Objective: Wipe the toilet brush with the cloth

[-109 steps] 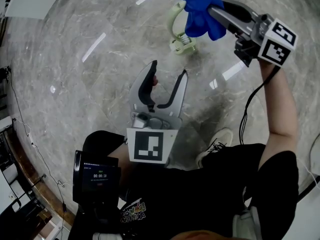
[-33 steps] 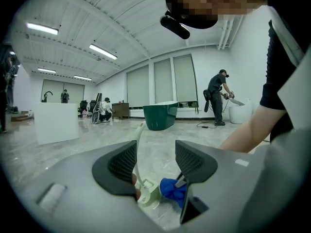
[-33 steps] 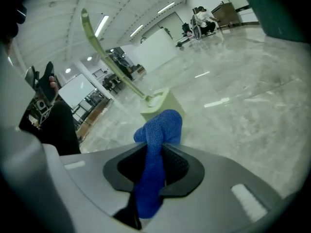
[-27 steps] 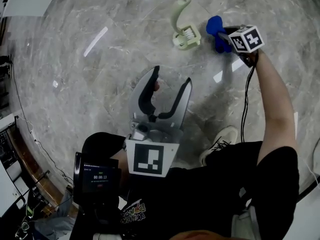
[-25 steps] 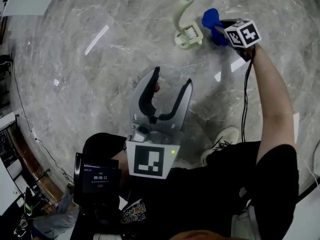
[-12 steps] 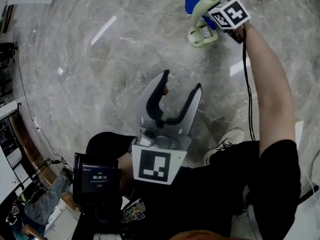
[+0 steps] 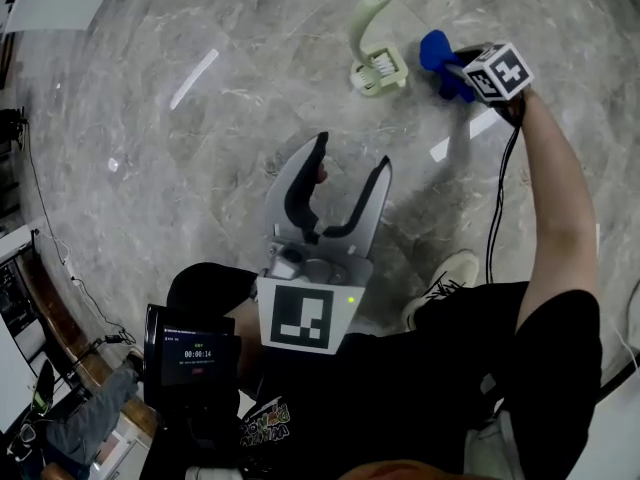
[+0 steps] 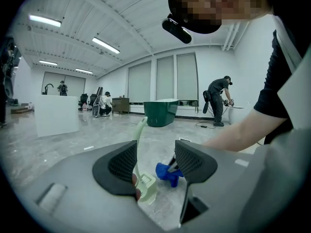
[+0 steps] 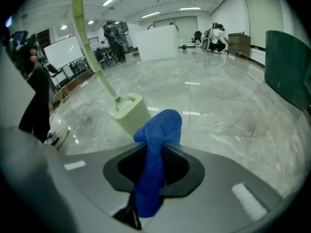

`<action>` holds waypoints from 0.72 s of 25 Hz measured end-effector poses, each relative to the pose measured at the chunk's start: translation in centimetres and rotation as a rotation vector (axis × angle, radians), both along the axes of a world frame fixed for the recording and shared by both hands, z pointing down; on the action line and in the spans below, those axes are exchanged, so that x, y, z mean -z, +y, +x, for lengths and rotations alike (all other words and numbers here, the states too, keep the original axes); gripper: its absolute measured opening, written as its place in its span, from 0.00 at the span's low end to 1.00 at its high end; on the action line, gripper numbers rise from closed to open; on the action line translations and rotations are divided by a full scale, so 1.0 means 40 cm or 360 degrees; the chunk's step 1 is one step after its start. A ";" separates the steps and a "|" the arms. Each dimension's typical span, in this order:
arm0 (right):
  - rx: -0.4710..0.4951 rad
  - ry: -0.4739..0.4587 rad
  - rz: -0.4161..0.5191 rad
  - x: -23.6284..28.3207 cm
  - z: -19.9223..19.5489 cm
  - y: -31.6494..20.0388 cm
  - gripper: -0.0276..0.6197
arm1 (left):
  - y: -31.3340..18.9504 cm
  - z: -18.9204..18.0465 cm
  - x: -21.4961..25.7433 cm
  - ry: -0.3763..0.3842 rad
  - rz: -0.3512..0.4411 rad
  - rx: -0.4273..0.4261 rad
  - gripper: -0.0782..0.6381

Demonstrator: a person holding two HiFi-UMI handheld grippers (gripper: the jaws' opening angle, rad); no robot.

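Observation:
The pale green toilet brush stands in its holder on the marble floor, its curved handle rising upward. My right gripper is shut on a blue cloth, which hangs just right of the holder with a small gap. In the right gripper view the cloth is pinched between the jaws and the holder sits just beyond it on the left. My left gripper is open and holds nothing, well short of the brush. Through its jaws the left gripper view shows the brush and the cloth.
The person's shoe rests on the floor below the right arm. A timer device sits at the lower left. A dark green tub, a white counter and several people stand far off in the hall.
Half a second ago the right gripper and cloth were up against the brush handle. They have now come back down to the right of the holder. The left gripper has stayed open in place.

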State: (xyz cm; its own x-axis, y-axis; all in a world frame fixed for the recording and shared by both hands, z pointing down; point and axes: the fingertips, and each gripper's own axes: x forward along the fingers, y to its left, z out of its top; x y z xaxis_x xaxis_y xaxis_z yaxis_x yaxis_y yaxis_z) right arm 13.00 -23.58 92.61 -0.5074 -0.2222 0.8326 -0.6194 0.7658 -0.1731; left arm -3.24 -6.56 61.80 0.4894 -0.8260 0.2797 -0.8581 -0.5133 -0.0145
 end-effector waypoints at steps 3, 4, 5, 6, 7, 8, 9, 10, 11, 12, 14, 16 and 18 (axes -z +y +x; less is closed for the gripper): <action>0.0201 0.0007 -0.0109 -0.023 -0.021 0.100 0.17 | -0.014 0.008 -0.001 -0.0007 0.0002 -0.0011 0.46; 0.0263 0.0001 -0.0151 -0.030 -0.039 0.133 0.17 | -0.020 0.011 -0.001 -0.0004 0.0001 -0.0010 0.46; 0.0320 -0.0012 -0.0189 -0.036 -0.061 0.163 0.17 | -0.025 0.014 -0.001 0.0001 -0.0001 -0.0005 0.46; 0.0375 -0.0031 -0.0222 -0.040 -0.087 0.192 0.17 | -0.029 0.017 -0.001 0.0006 -0.0003 -0.0003 0.46; 0.0431 -0.0050 -0.0250 -0.043 -0.117 0.220 0.17 | -0.030 0.020 -0.002 0.0004 -0.0005 -0.0005 0.46; 0.0489 -0.0070 -0.0269 -0.043 -0.150 0.245 0.17 | -0.031 0.021 -0.003 -0.0004 -0.0005 -0.0010 0.46; 0.0549 -0.0093 -0.0279 -0.041 -0.186 0.268 0.17 | -0.030 0.021 -0.004 -0.0014 -0.0003 -0.0016 0.46; 0.0603 -0.0124 -0.0282 -0.036 -0.226 0.287 0.18 | -0.029 0.019 -0.007 -0.0024 0.0000 -0.0020 0.46; 0.0647 -0.0166 -0.0280 -0.026 -0.267 0.303 0.17 | -0.028 0.016 -0.009 -0.0035 0.0003 -0.0023 0.46; 0.0677 -0.0219 -0.0276 -0.012 -0.308 0.314 0.17 | -0.028 0.014 -0.012 -0.0044 0.0005 -0.0023 0.46; 0.0697 -0.0338 -0.0267 0.022 -0.378 0.324 0.17 | -0.031 0.010 -0.015 -0.0048 0.0004 -0.0016 0.46; 0.0667 -0.0423 -0.0252 0.048 -0.414 0.315 0.18 | -0.037 0.012 -0.014 -0.0038 -0.0001 -0.0006 0.46; 0.0584 -0.0453 -0.0239 0.050 -0.412 0.291 0.18 | -0.040 0.019 -0.010 -0.0033 -0.0003 -0.0007 0.46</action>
